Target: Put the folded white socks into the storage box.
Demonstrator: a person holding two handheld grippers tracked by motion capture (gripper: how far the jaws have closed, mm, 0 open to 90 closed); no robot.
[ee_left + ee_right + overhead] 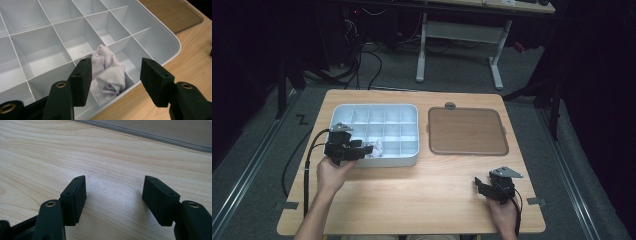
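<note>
Two pairs of black two-jaw tongs are in hand, both with jaws apart. The left gripper hangs over the near edge of the pale grey plastic organiser tray with its grid of square compartments, and between its spread pads, a little below them, sits a crumpled white cloth bundle. The bundle lies in a compartment of the near row, beside the tray's near wall, part of it rising above the dividers. The left pad looks close to the cloth, though from this angle I cannot be sure whether it brushes it; the right pad is plainly clear. The right gripper rests apart and empty over the bare light wooden tabletop, well away from the tray, near the front corner of the brown rounded-square mat beside the tray.

Judging by this, the cloth is being left in its cell. To do that well, the jaws should be kept wide and lifted straight up so no fold snags a pad and gets dragged out. If the cloth springs over a divider, a light downward press with one pad would seat it. The right hand can stay parked where it is.
</note>
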